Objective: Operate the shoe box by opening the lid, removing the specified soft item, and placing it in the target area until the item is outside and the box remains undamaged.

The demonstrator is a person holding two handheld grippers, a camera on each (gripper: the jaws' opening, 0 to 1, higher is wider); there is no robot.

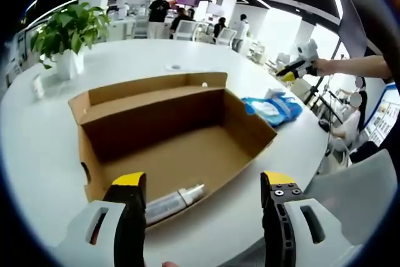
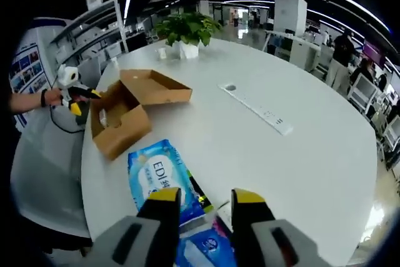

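Left gripper (image 1: 201, 192) fingers spread wide, empty, before the open shoe box (image 1: 169, 136); right gripper (image 2: 203, 199) fingers apart over blue packs (image 2: 161, 176).

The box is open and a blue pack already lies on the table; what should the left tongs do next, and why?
Probably ease the open left tongs forward and down into the cardboard box, toward the silvery tube against its near wall. The lid is folded back and the blue soft pack already lies outside, beside the box.
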